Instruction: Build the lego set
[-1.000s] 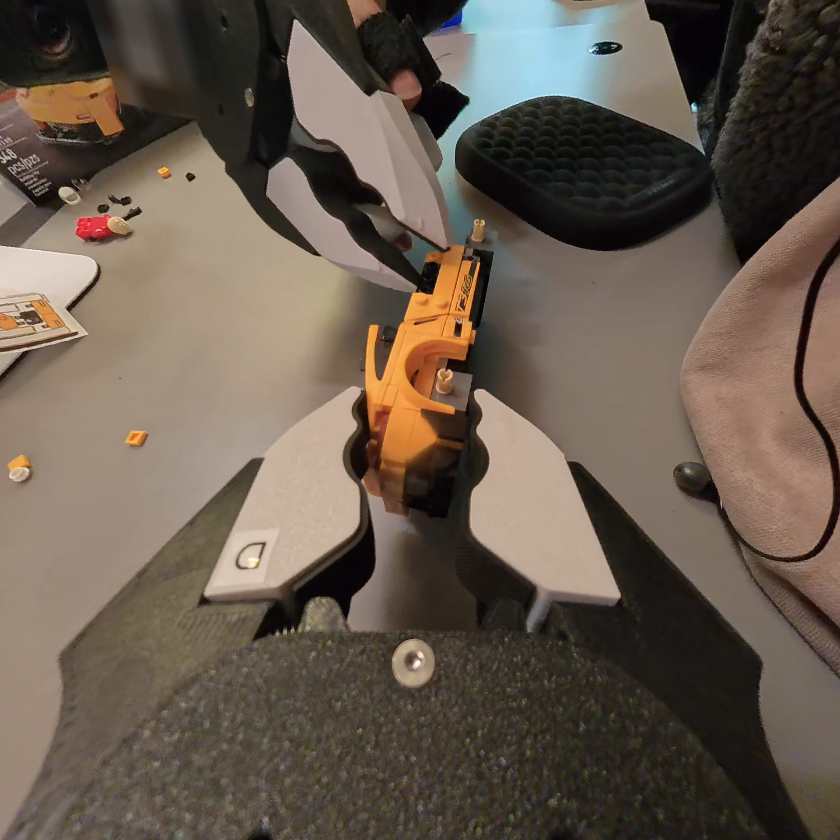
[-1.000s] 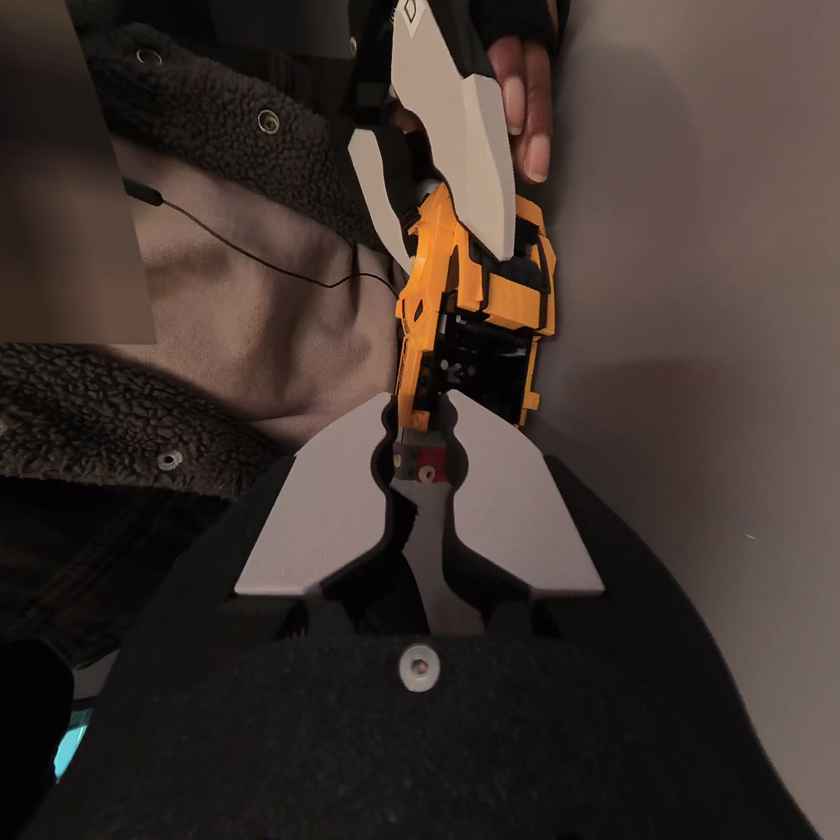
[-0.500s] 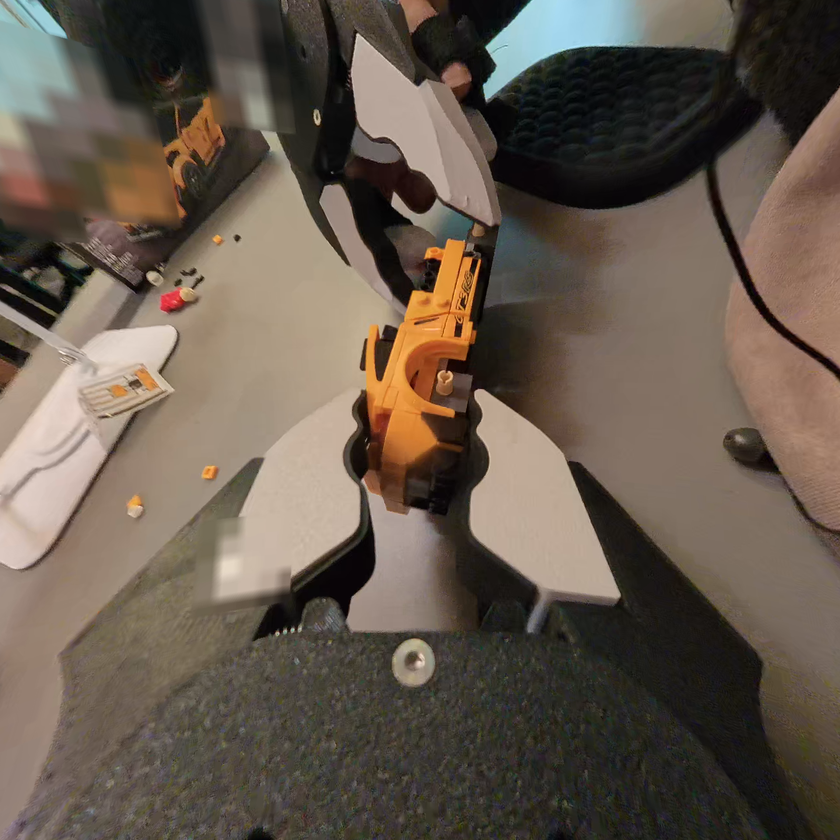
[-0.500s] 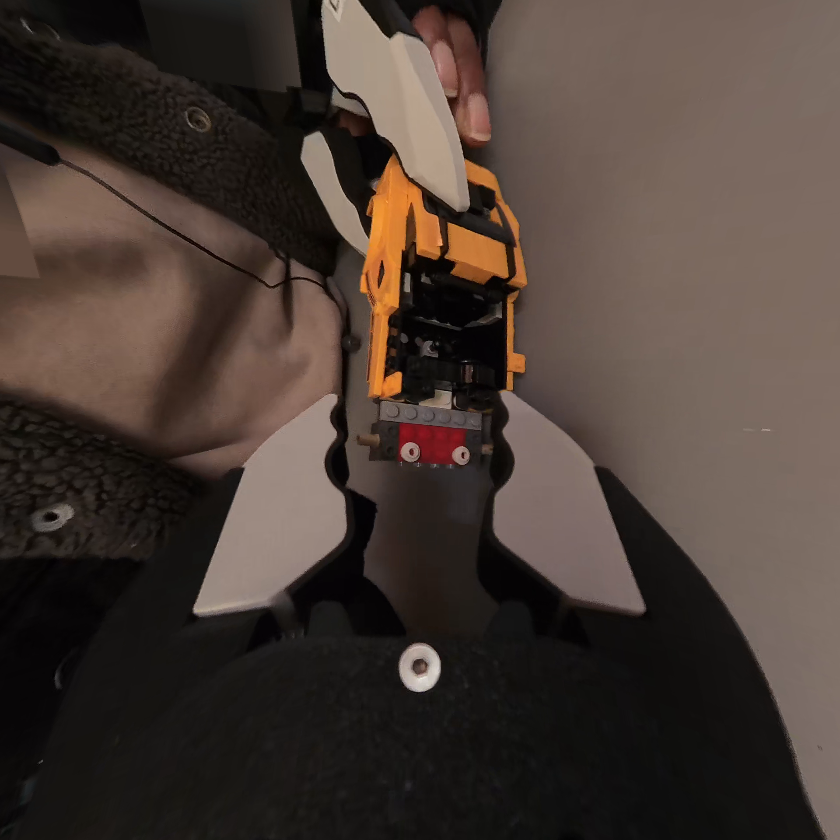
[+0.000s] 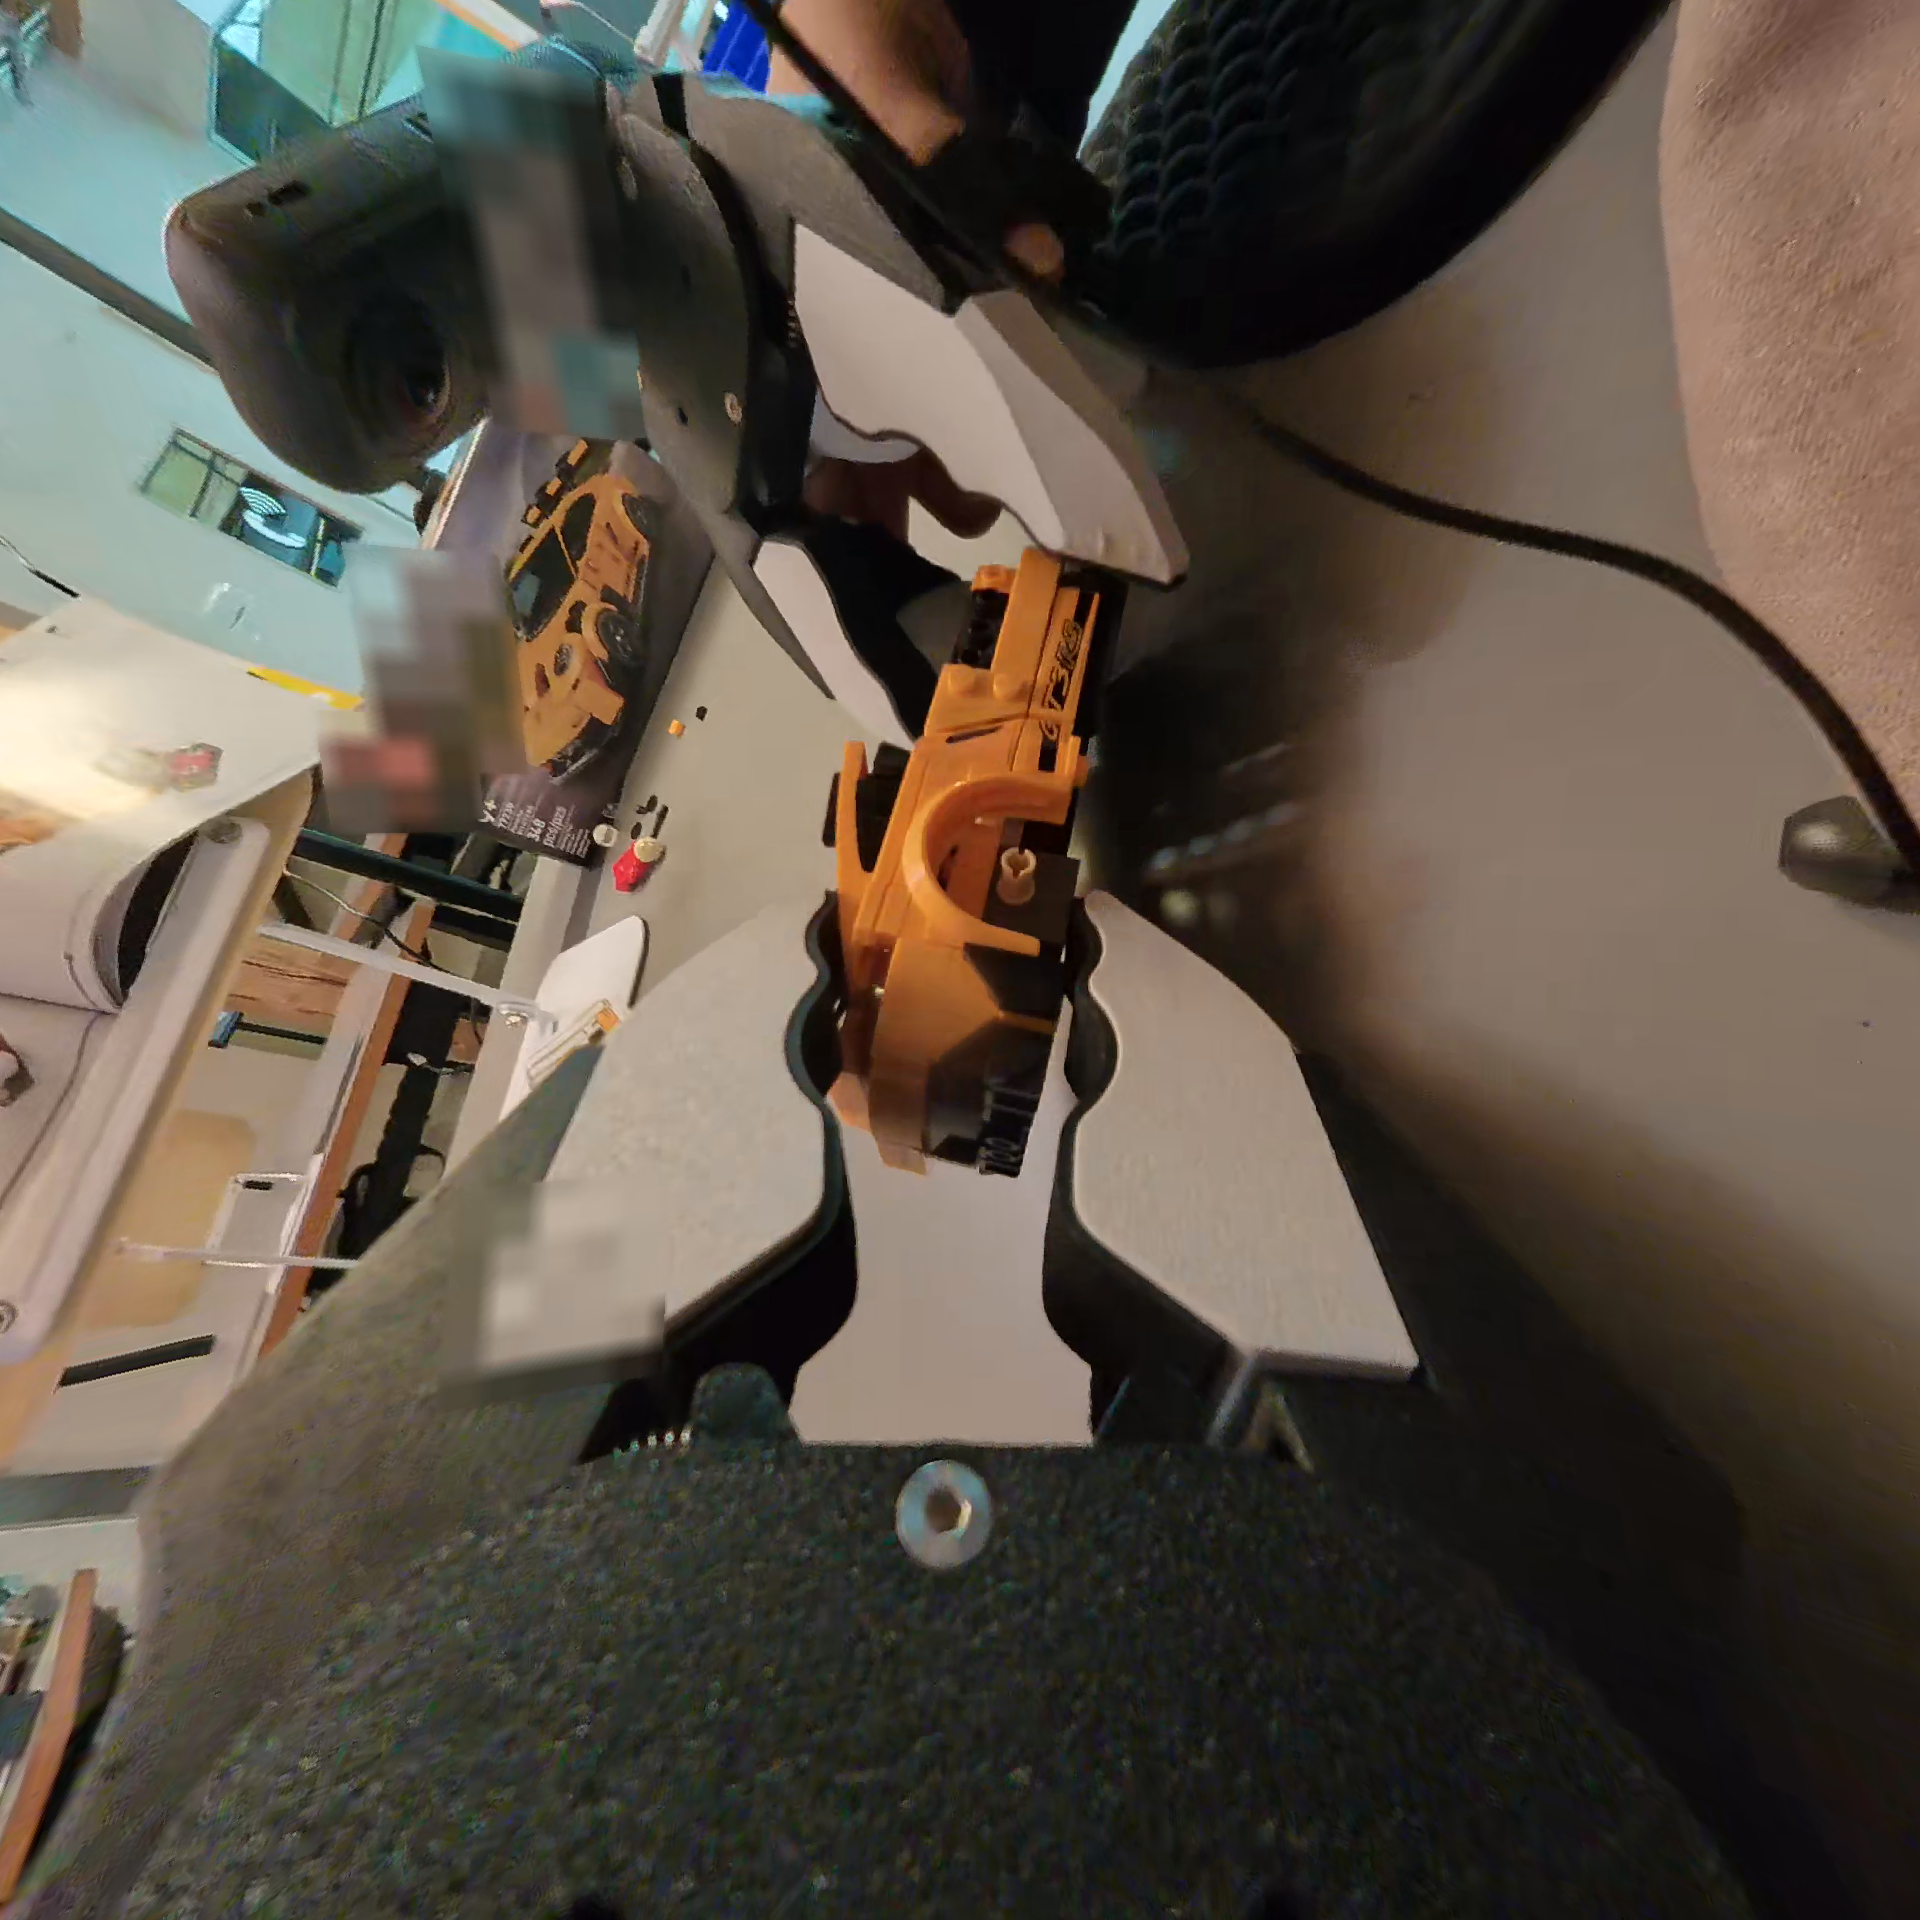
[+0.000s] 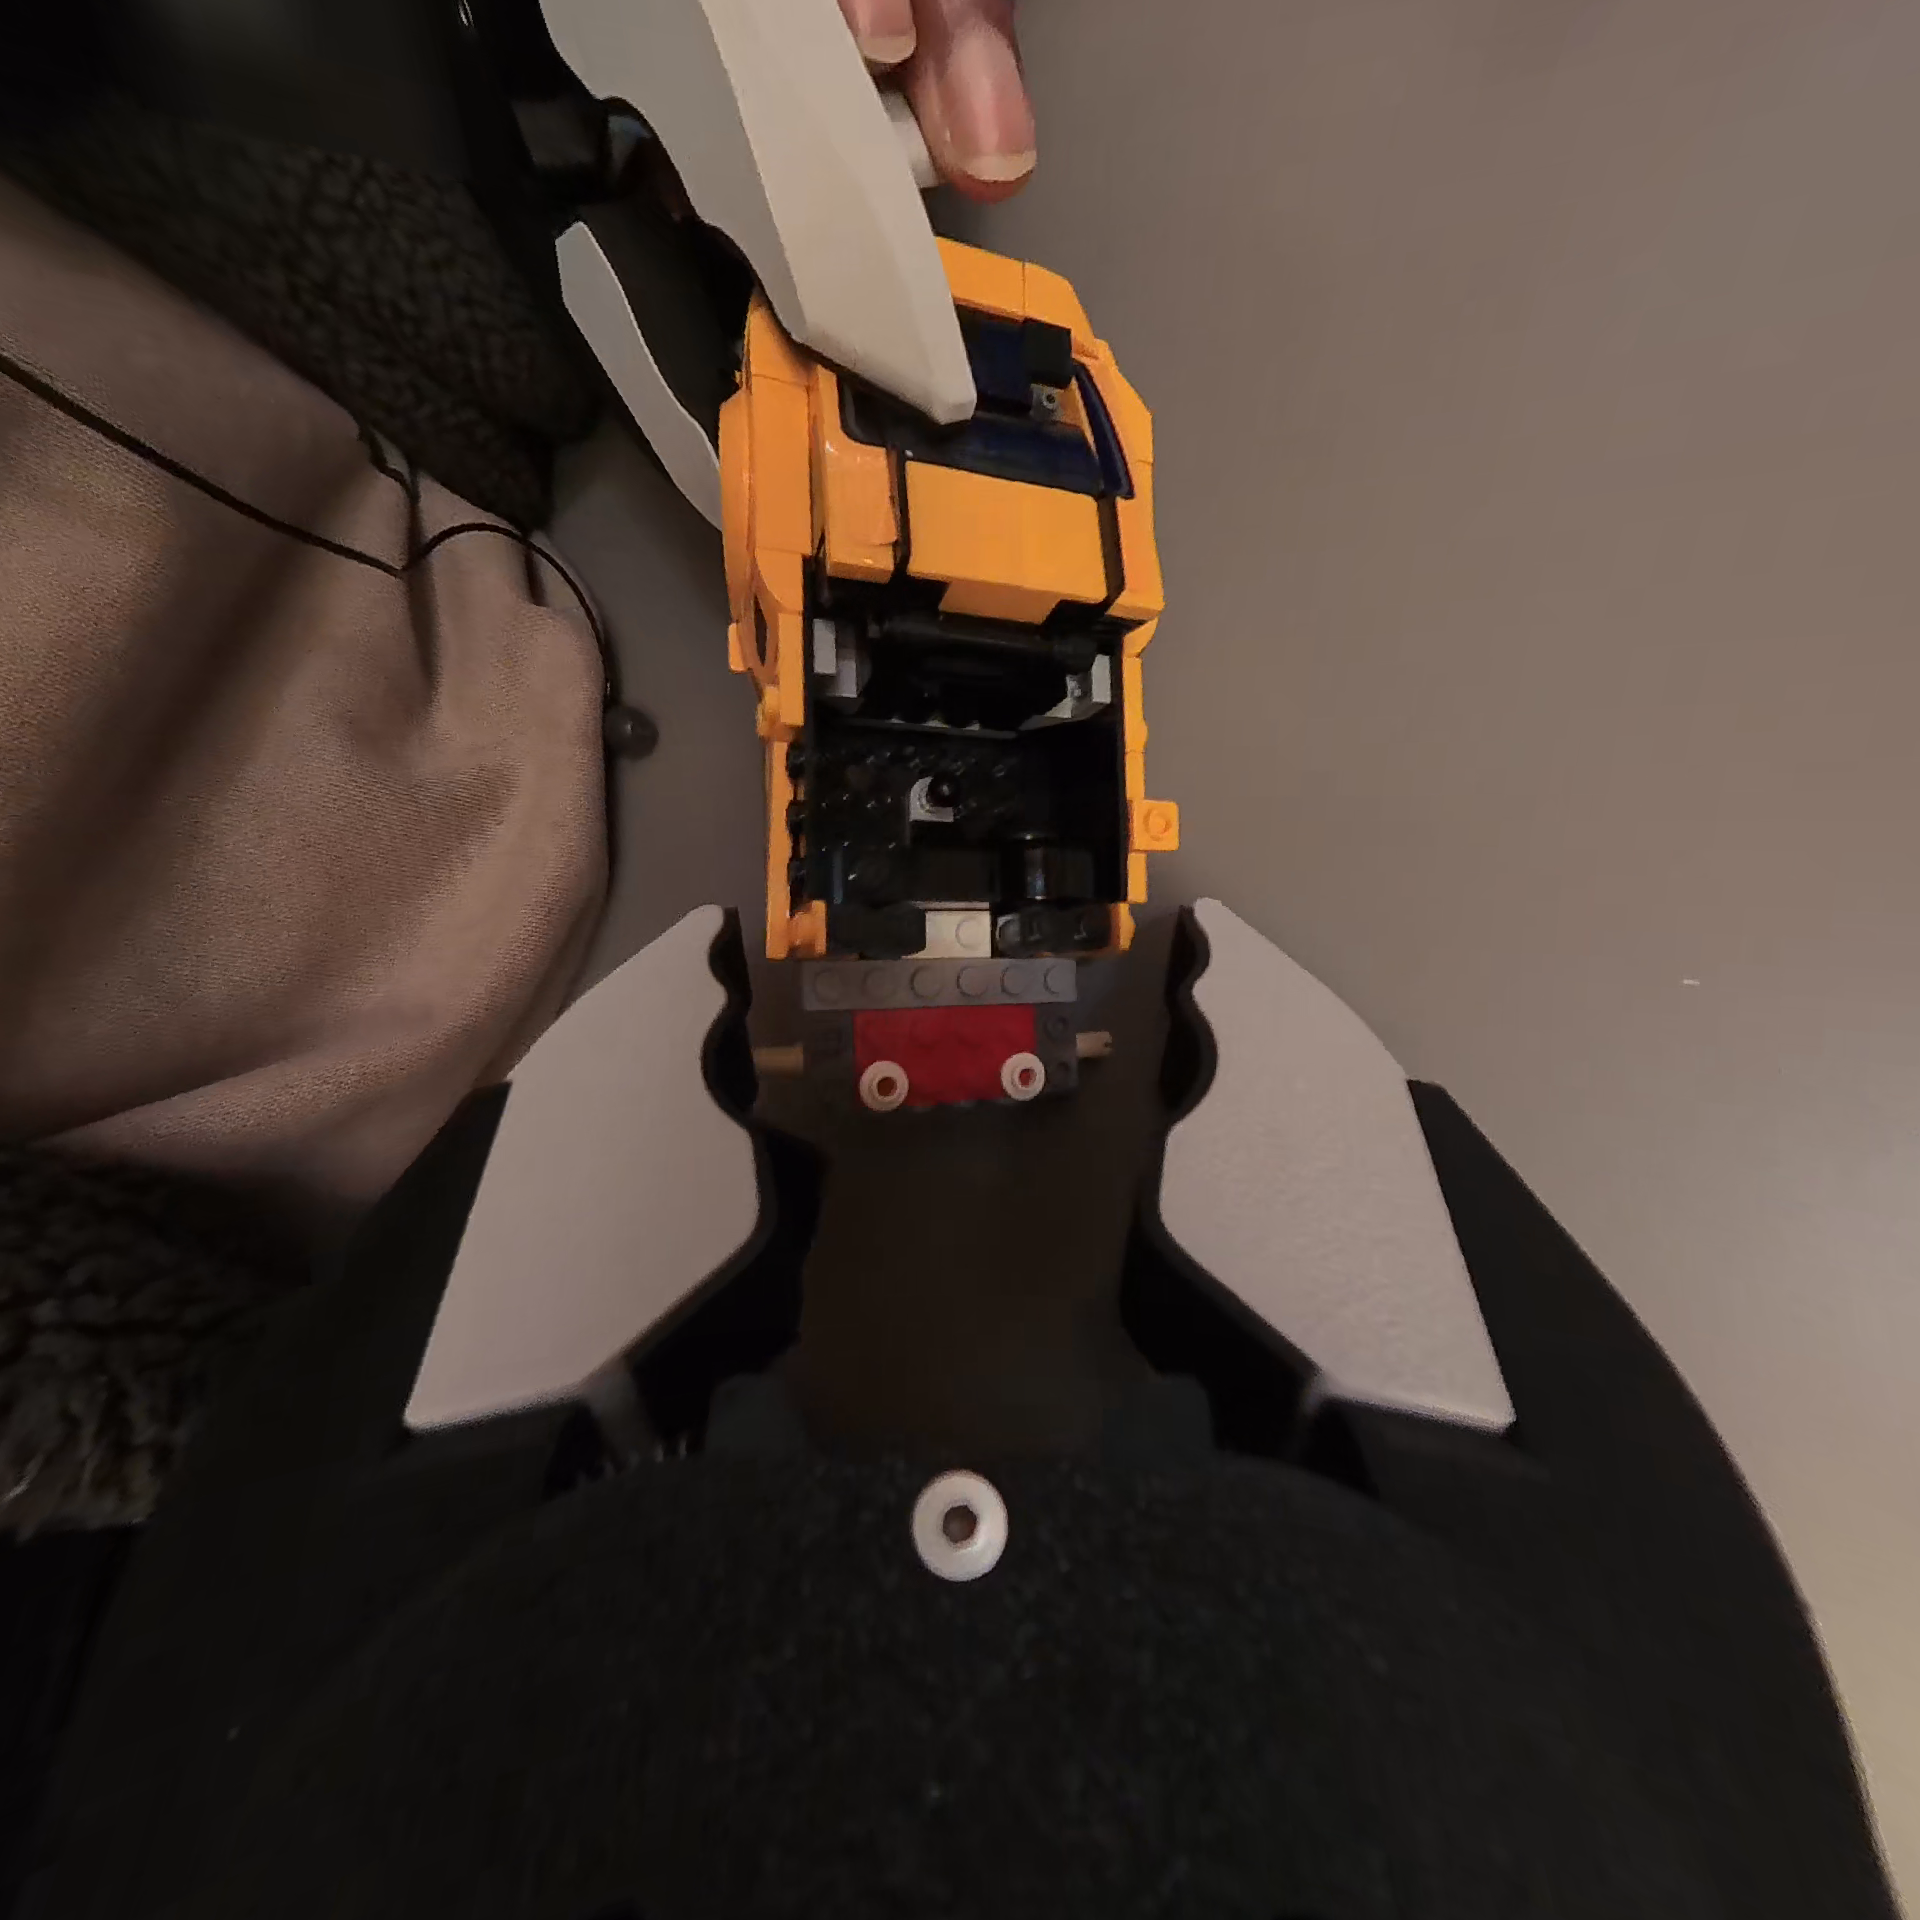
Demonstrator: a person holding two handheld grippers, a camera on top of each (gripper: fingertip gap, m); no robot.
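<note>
The left tool (image 5: pixel 940 1023) grips the front end of an orange brick car (image 5: pixel 966 883) in the frame's middle, above the grey counter (image 5: pixel 1507 935). The right tool (image 6: pixel 956 1013) gapes wide around its back, not touching. The car looks light and could break apart; its solid sides seem safest to hold.

We see the partly built orange-and-black brick toy car (image 5: pixel 966 894) clamped at one end between the left tongs (image 5: pixel 945 997), above the grey bench (image 5: pixel 1507 1039). Its other end sits between the spread fingers of the right tongs (image 6: pixel 961 997), neither pad touching. Behind, to the left, small loose brick pieces (image 5: pixel 636 862) lie before a printed cardboard toy box (image 5: pixel 582 644). A black dimpled cushion (image 5: pixel 1299 156) lies farther back, right.
</note>
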